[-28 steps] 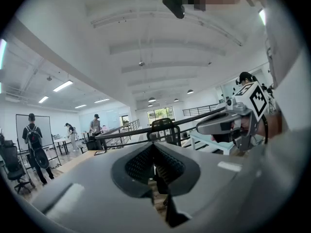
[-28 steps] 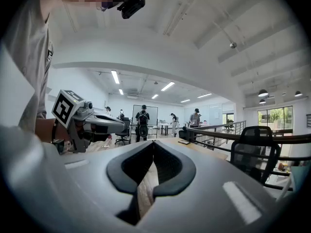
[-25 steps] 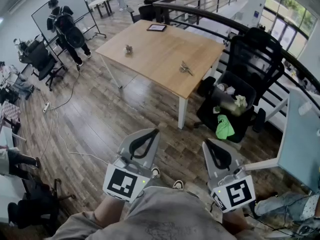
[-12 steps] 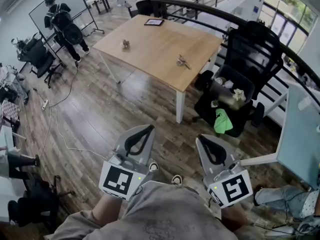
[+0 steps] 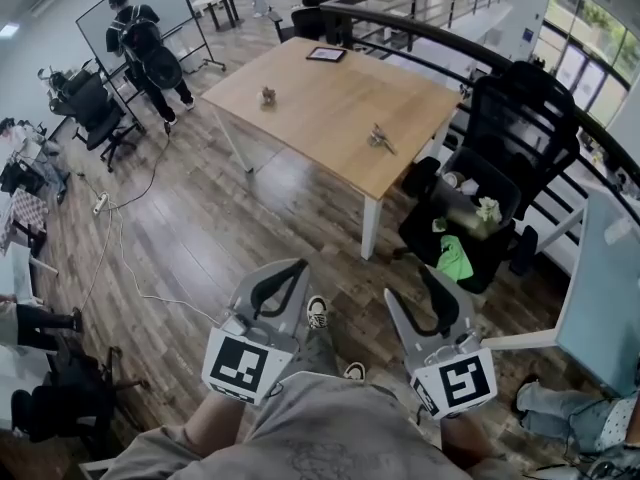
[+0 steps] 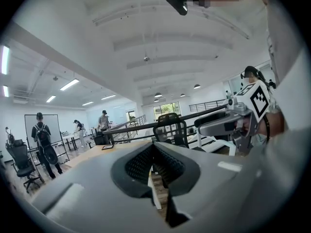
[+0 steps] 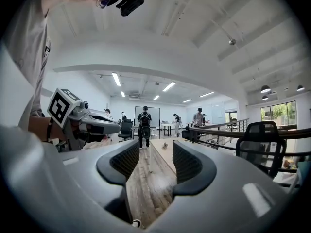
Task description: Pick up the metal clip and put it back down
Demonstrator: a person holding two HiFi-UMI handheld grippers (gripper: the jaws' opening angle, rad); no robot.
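Right gripper (image 7: 156, 152), closed 1 second earlier, is opening its jaws with nothing between them; left gripper (image 6: 154, 152) is keeping its jaws together, empty. 1 metal clip (image 5: 378, 138) is lying on 1 table (image 5: 320, 98), well apart from the 2 grippers.

I see a pale wood table (image 5: 330, 98) over a dark brown plank floor (image 5: 200, 238). The metal clip (image 5: 379, 138) looks dull grey, the chair (image 5: 520, 108) black, the cloth (image 5: 455, 258) bright green.
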